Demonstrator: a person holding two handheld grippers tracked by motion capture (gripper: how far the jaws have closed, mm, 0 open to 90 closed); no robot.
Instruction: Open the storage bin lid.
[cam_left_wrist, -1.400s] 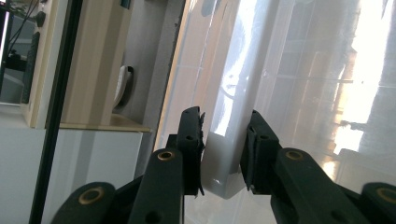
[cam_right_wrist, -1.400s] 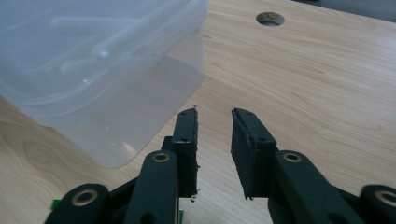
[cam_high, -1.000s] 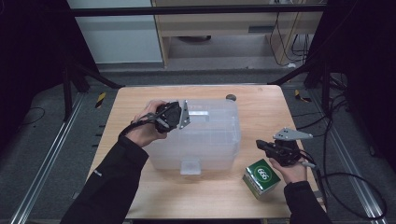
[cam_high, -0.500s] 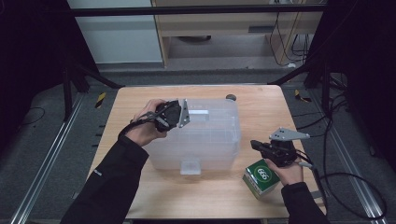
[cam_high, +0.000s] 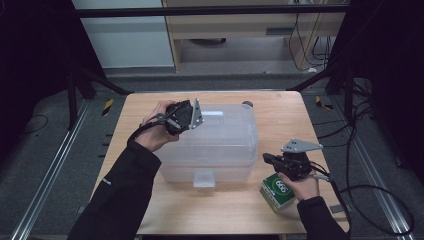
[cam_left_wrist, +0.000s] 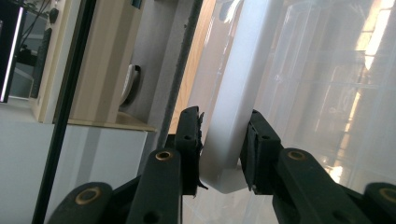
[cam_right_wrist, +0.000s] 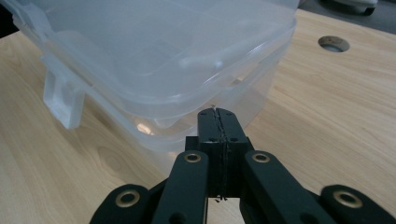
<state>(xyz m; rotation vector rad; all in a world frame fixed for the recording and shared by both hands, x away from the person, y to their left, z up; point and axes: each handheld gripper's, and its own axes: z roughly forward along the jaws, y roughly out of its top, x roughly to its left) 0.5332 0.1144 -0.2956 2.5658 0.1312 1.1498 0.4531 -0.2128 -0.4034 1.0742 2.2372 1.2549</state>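
Pale wooden table (cam_high: 165, 210) is carrying a clear lidded plastic storage box (cam_high: 220, 145) at its middle, with a green-and-white carton (cam_high: 278, 192) near the front right corner. Left gripper (cam_left_wrist: 223, 140) is sitting at the box's far left end, jaws part open around the white latch flap (cam_left_wrist: 229, 116), clamping it. Right gripper (cam_right_wrist: 218, 119) is fully closed on nothing, and over the past second it is edging in toward the box's right rim, likely to brace or pry the lid.
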